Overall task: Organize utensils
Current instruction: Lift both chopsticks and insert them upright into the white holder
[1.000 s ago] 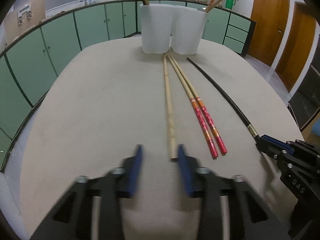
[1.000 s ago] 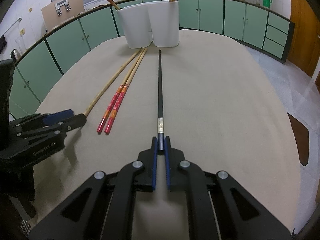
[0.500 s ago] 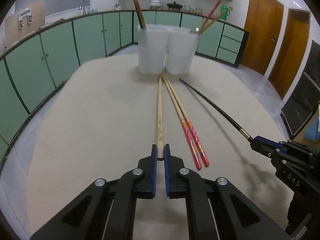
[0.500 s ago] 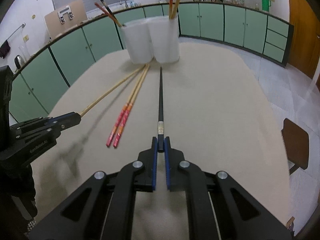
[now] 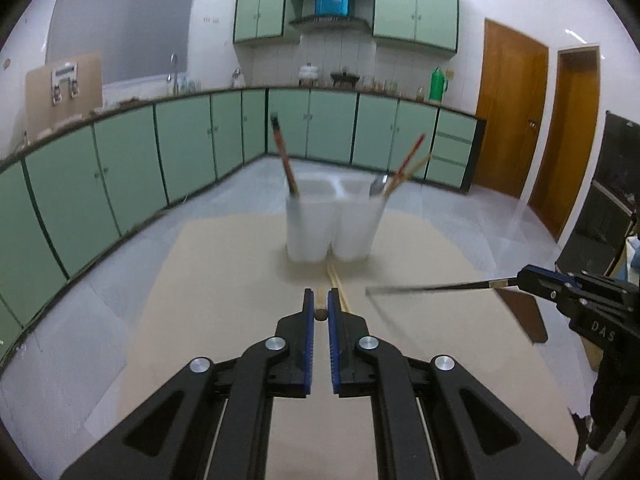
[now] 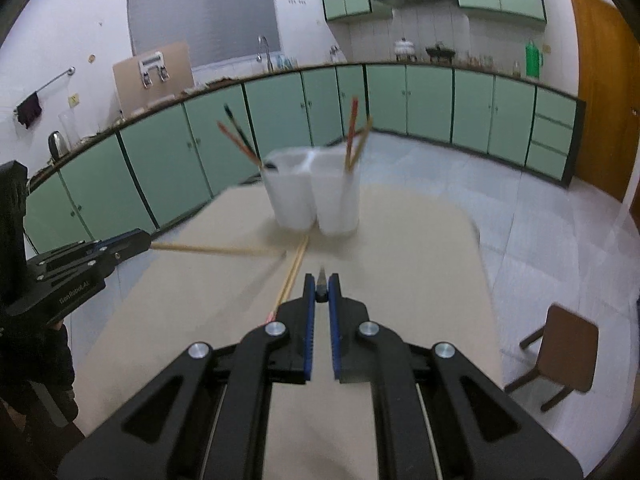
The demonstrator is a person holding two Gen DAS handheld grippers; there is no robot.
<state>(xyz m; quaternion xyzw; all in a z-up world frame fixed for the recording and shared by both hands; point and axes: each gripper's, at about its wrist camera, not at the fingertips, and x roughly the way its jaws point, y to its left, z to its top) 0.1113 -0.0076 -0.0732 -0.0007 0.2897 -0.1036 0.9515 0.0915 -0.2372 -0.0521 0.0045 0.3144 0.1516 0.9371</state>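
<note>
My left gripper [image 5: 319, 300] is shut on the near end of a plain bamboo chopstick [image 5: 320, 294] and holds it clear of the table. In the right wrist view that bamboo chopstick [image 6: 208, 249] sticks out level from the left gripper [image 6: 146, 242]. A black chopstick [image 6: 321, 280] is clamped in my right gripper [image 6: 321, 292], which is shut; the same black chopstick [image 5: 432, 288] juts left from the right gripper [image 5: 522, 278]. A red-ended chopstick pair [image 6: 294, 272] lies on the table. The white two-cup holder [image 5: 332, 224] stands beyond, with several utensils in it.
The beige table [image 5: 224, 280] stretches below both grippers. A wooden chair [image 6: 560, 344] stands on the floor to the right. Green cabinets [image 5: 120, 168] line the far walls, and brown doors [image 5: 512, 120] are at the right.
The left gripper closed on the bamboo chopstick. Both grippers then rose, lifting the bamboo and black chopsticks off the table. The red-ended pair stayed put.
</note>
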